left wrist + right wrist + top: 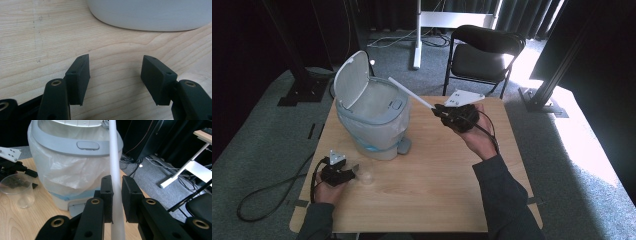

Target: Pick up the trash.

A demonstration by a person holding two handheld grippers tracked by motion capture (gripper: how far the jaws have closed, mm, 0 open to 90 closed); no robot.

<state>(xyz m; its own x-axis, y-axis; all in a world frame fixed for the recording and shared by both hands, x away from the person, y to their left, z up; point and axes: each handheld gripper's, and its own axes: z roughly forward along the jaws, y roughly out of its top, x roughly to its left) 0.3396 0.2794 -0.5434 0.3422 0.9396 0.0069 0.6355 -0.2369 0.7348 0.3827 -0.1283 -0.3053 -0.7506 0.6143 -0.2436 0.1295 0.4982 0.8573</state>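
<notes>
a white straw (411, 92) is pinched in the right hand-held gripper (443, 112) and held over the open, bag-lined pedal bin (377, 120), not yet dropped. the left hand-held gripper (353, 172) is spread, empty, beside a clear plastic cup (366, 177) on the surface (437, 180), apparently left for disposal.

One bin (373, 116) with one open lid (351, 79) is counted near the left edge of the tabletop (427, 185). One clear cup (366, 177) is seen by the front left corner. One white stick (411, 93) is counted. Two claws are counted, left (353, 173) and right (437, 110). One chair (484, 52) is seen beyond the far edge.
</notes>
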